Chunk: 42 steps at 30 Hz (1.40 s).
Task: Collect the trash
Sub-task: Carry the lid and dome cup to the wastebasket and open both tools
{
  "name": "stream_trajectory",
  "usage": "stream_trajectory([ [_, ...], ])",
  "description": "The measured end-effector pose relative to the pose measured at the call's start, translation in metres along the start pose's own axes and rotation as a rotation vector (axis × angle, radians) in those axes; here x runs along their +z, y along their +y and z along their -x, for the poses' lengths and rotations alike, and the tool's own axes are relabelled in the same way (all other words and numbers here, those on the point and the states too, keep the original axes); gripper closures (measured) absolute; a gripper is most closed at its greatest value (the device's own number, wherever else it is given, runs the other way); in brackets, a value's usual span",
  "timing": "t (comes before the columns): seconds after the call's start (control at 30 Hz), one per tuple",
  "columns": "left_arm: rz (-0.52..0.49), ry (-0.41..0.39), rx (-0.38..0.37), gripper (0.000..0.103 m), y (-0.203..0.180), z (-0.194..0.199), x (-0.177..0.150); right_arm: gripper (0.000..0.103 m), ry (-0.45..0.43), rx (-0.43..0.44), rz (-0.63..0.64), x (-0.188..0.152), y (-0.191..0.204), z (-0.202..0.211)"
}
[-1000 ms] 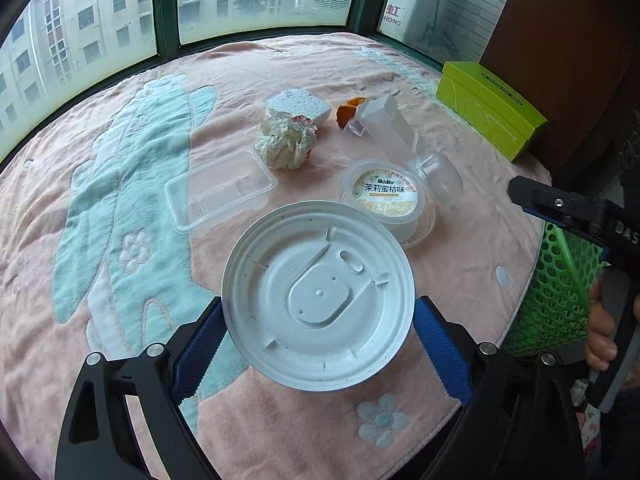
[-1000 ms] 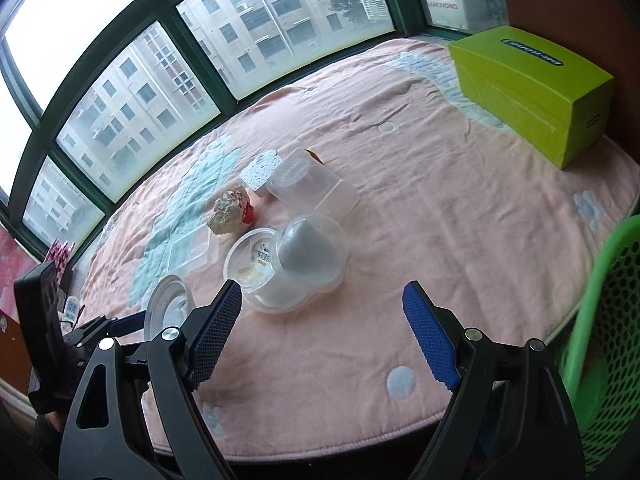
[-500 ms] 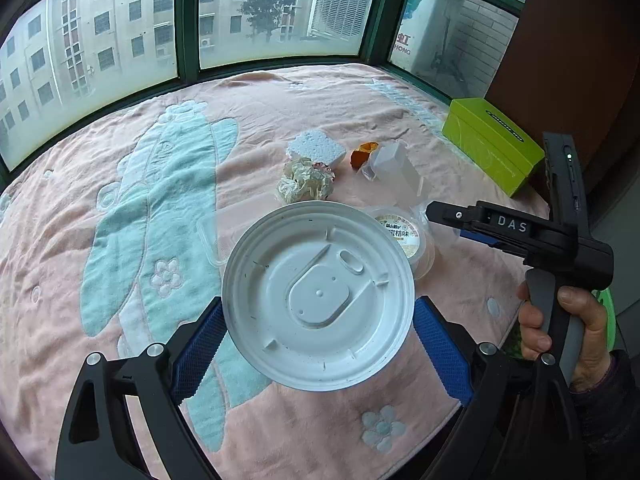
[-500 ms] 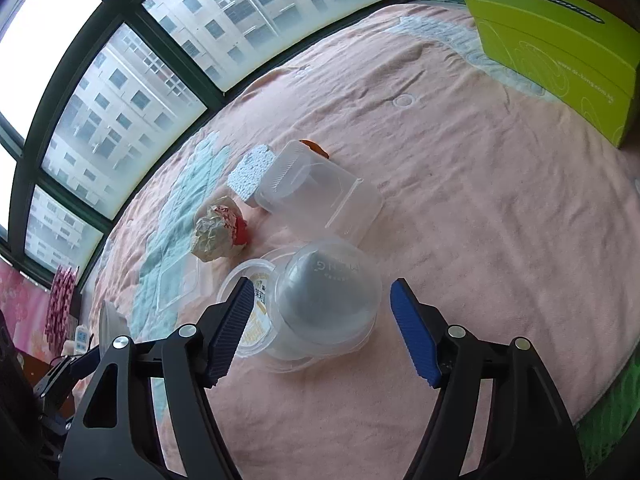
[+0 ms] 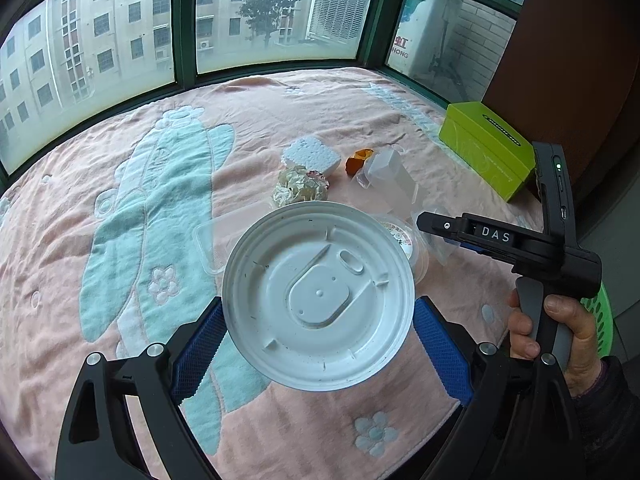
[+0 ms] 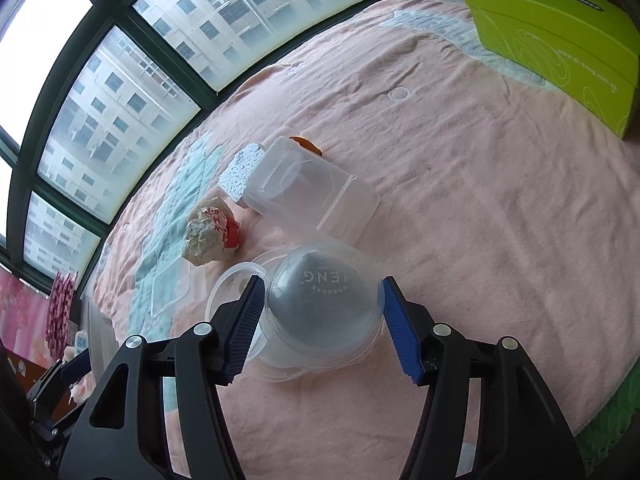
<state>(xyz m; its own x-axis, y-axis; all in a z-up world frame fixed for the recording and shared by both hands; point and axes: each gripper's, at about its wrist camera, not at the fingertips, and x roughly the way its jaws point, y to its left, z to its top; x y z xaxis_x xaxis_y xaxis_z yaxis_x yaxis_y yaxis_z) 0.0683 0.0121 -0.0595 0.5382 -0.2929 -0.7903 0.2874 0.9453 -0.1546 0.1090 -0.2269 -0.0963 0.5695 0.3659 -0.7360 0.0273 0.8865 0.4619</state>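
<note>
The white lid [image 5: 318, 296] hides most of the clear tray [image 5: 212, 240] and labelled cup [image 5: 404, 236] behind it.

Trash clusters mid-blanket [image 6: 460, 160]: clear jar [image 6: 312, 196], crumpled wrapper [image 6: 210, 236], foam block [image 6: 242, 168]. Green box [image 6: 556, 40] blocks the far right corner. Bare blanket runs between them.

foam block [image 6: 241, 171] behind crumpled wrapper [image 6: 211, 236], jar [image 6: 310, 194] right of both

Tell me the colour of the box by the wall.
Lime green box, clearest in the right wrist view.
</note>
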Motion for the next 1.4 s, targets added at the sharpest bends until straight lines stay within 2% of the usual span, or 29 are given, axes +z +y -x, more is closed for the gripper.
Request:
stream_trajectory([
  [0.33,-0.035,-0.026,-0.033,0.014,-0.025,0.004,0.009,0.043,-0.091,-0.083,0.068,-0.011,-0.005,0.06],
  [0.73,-0.117,-0.052,-0.102,0.014,-0.08,0.004,0.023,0.043,-0.176,-0.225,0.082,-0.029,-0.035,0.127],
  [1.4,-0.306,-0.064,-0.244,0.014,-0.202,0.0,0.044,0.043,-0.265,-0.433,-0.093,-0.079,-0.135,0.229],
])
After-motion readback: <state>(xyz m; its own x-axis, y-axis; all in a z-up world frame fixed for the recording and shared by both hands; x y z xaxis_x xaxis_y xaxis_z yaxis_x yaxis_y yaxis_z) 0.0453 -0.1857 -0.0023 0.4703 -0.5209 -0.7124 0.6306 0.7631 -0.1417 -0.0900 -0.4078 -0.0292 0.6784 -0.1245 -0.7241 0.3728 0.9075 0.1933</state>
